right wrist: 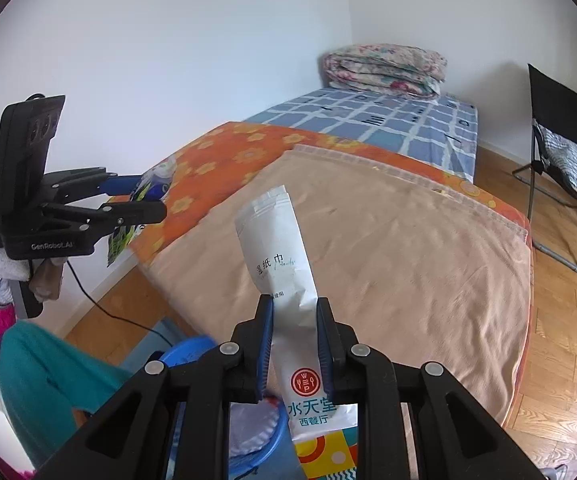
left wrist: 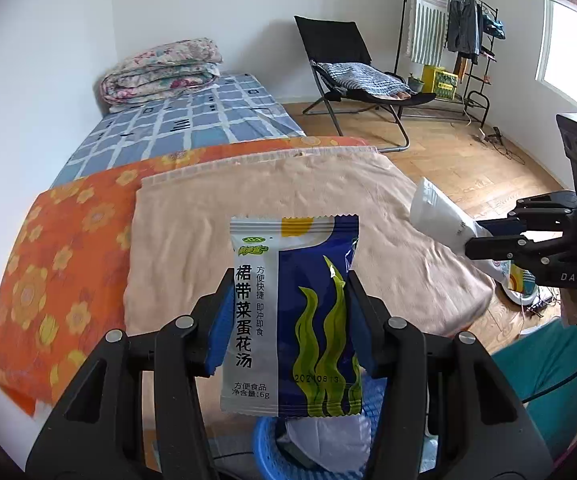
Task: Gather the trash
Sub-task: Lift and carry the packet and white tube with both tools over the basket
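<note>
Soup packet (left wrist: 288, 316) sits clamped in left gripper (left wrist: 288, 320), wipe sachet (right wrist: 284, 280) clamped in right gripper (right wrist: 293, 344), both above blue basket (right wrist: 192, 354) below them, ready for dropping

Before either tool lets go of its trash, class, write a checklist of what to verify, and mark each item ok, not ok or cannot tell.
1. Left tool grips the soup packet by both side edges: ok.
2. Right tool clamps the white wet-wipe sachet: ok.
3. Blue basket lies below the left tool: ok.
4. Basket sits directly under the sachet: cannot tell; only its rim shows left of the right tool.
5. Room left in the basket: cannot tell; white trash already lies inside.
6. The two tools are apart: ok.
</note>
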